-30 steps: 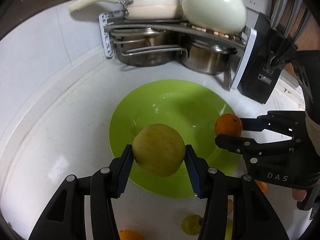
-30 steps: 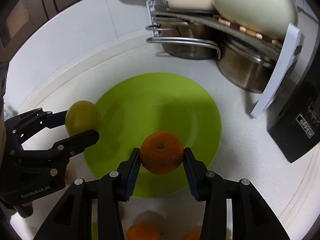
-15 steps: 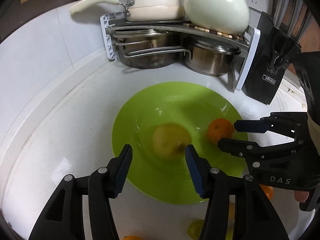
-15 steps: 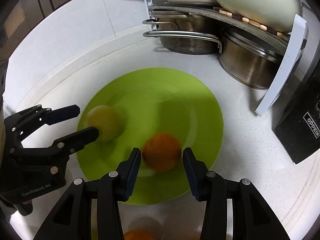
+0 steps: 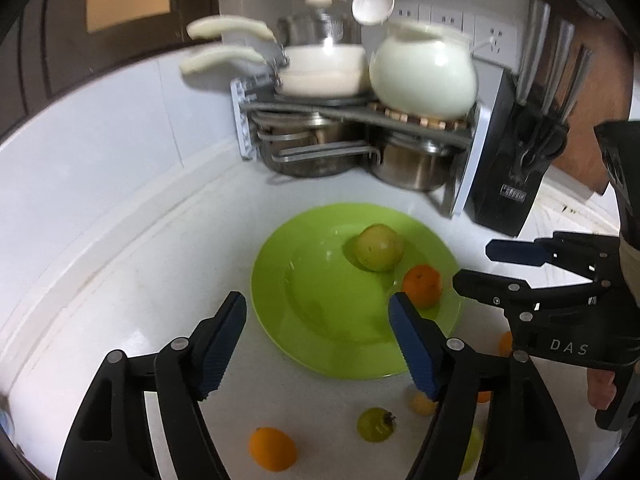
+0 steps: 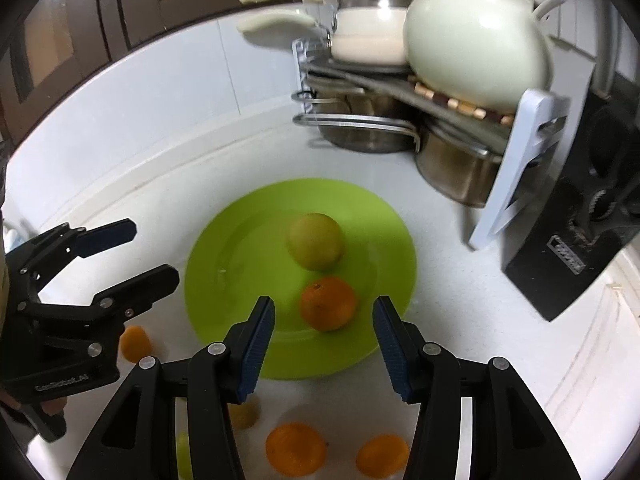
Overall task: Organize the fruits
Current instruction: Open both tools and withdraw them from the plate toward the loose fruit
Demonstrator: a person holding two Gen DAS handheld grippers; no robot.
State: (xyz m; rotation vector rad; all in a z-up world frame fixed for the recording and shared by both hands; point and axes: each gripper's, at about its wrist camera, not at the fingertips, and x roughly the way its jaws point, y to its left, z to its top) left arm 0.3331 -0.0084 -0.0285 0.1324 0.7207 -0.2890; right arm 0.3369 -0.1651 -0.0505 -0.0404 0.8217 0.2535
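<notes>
Several small fruits on the white countertop are partly hidden by the black finger frames or cut off at the frame edge, so their total cannot be told; the left wrist view shows one whole orange fruit and one green fruit. On the round lime-green plastic plate lie two fruits: one yellow-green apple and one orange tangerine, just beside each other. The left gripper and right gripper have just been opening; both stand parted and hold nothing.
</notes>
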